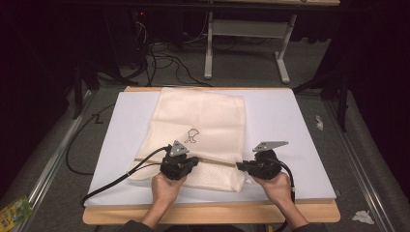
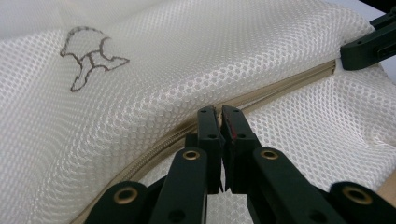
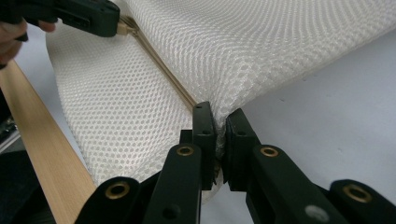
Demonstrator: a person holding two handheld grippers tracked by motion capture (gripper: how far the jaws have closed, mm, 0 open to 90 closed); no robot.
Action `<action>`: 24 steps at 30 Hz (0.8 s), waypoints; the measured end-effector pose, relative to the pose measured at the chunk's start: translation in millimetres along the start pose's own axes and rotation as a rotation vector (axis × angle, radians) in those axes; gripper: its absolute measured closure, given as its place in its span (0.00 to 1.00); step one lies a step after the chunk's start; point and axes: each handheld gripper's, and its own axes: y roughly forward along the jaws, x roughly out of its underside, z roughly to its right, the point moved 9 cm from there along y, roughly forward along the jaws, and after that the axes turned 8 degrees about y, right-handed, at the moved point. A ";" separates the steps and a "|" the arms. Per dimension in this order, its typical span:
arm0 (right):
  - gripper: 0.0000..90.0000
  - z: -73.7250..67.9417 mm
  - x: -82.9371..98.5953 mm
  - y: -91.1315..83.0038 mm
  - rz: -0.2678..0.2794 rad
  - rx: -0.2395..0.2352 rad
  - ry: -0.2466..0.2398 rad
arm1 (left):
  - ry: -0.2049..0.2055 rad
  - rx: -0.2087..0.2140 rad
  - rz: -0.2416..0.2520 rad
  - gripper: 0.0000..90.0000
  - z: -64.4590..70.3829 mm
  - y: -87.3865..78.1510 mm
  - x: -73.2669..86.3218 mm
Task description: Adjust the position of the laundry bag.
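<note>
Pinching the beige zipper [image 2: 261, 95] of a white mesh bag [image 2: 154, 70], the left gripper [image 2: 220, 112] has its jaws drawn together at the middle of the left gripper view, with something small and beige nipped between the tips, most likely the zipper pull. In the high view this gripper [image 1: 193, 161] sits low and centre-left, its jaws over the bag's lower part. The right gripper [image 3: 219, 122] is likewise clamped tight, its jaws holding the bag's edge where the zipper [image 3: 161, 70] ends, at the centre of the right gripper view. In the high view it [image 1: 240, 166] lies low and centre-right, at the bag's right edge.

The zipper [image 1: 217, 163] stretches between the two grippers as a thin line across the lower part of the bag [image 1: 198, 121]. The bag lies flat in the middle of the frame on a white sheet [image 1: 285, 125], with a small dark helmet logo [image 1: 191, 136] near its centre. The sheet covers a wooden table [image 1: 212, 214], whose edge runs along the bottom of the frame.
</note>
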 end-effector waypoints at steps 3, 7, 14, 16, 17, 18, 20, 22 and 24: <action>0.96 -1.5 -1.1 1.4 -0.002 -0.004 0.001 | 0.001 -0.036 -0.016 0.97 -4.0 0.2 3.5; 0.96 13.3 1.3 -7.2 0.013 0.033 0.036 | -0.050 -0.076 -0.001 0.97 -25.3 -13.9 11.0; 0.96 17.3 0.8 -10.4 0.010 0.043 0.033 | -0.042 -0.083 -0.004 0.97 -31.5 -20.4 11.8; 0.96 18.3 1.7 -9.9 0.006 0.042 0.030 | -0.042 -0.095 -0.010 0.97 -33.8 -21.0 14.1; 0.96 19.0 2.4 -10.2 0.003 0.047 0.031 | -0.052 -0.099 -0.007 0.97 -36.2 -22.3 15.3; 0.96 21.1 3.2 -10.9 0.003 0.048 0.033 | -0.058 -0.103 -0.007 0.97 -38.2 -23.4 16.2; 0.96 24.1 3.8 -12.5 0.004 0.052 0.039 | -0.074 -0.113 -0.004 0.97 -44.0 -27.4 18.2; 0.96 26.5 3.9 -14.1 0.006 0.055 0.045 | -0.083 -0.117 -0.001 0.97 -48.4 -31.2 19.6; 0.96 26.5 3.7 -14.2 0.005 0.056 0.046 | -0.080 -0.122 -0.003 0.97 -49.8 -33.7 20.7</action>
